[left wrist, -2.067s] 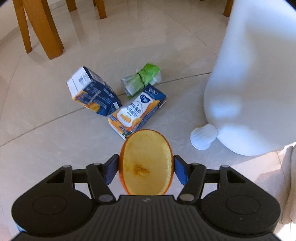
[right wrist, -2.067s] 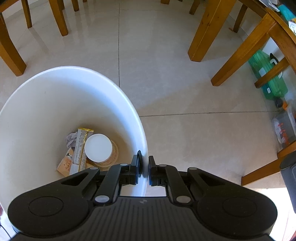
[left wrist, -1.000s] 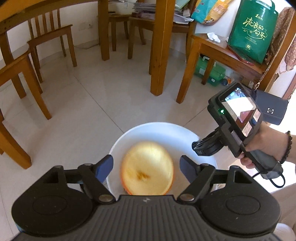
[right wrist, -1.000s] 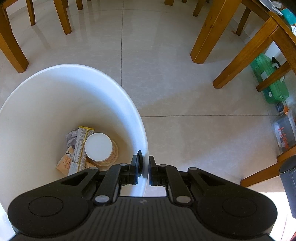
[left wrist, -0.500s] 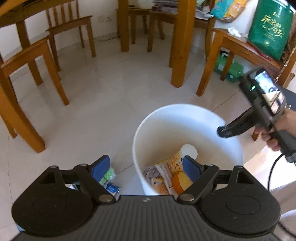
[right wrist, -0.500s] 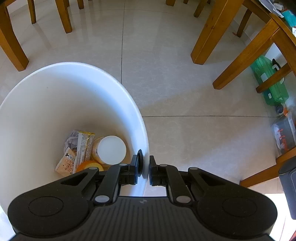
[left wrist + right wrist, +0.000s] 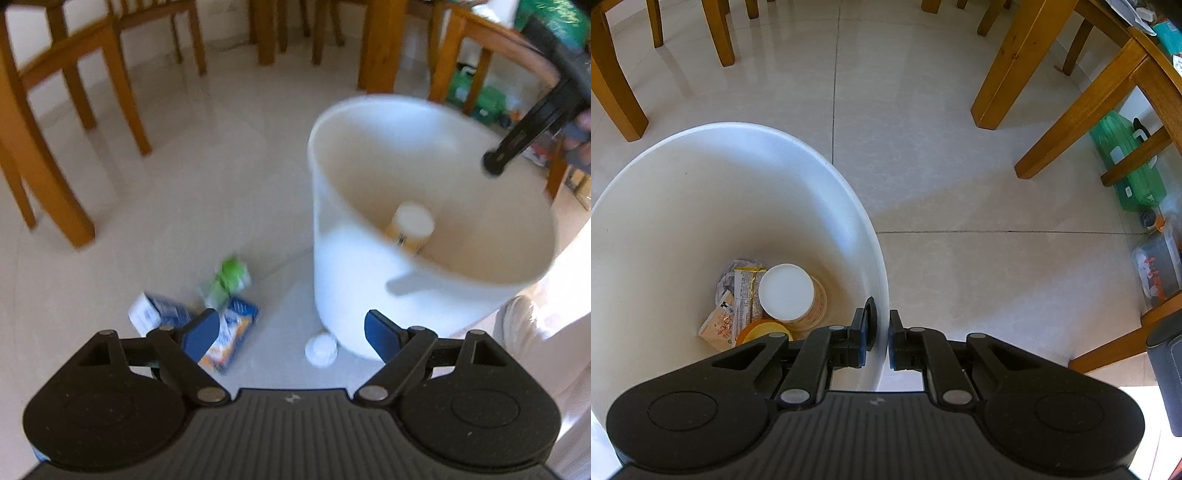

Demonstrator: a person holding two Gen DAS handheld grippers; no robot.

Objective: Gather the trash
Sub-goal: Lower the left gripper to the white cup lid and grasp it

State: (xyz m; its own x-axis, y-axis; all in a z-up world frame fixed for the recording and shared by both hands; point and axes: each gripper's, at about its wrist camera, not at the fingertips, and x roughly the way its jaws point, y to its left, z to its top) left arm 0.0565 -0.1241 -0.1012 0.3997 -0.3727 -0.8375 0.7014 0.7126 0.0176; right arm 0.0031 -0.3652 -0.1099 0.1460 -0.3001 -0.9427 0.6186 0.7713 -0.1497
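Observation:
My right gripper is shut on the rim of the white bin. Inside the bin lie a white-lidded cup, an orange half and snack wrappers. My left gripper is open and empty, above the floor left of the bin. Below it on the tiles lie a blue carton, a blue and orange carton, a green pack and a white cap. This view is motion-blurred.
Wooden chair and table legs stand around the tiled floor, with more legs to the right of the bin. A green container and a clear box sit under the right-hand table. A person's white clothing is right of the bin.
My left gripper opened over the bin and the orange half dropped in, nudging the cup. The left view then swung left and down toward the cartons. The right gripper stayed on the rim.

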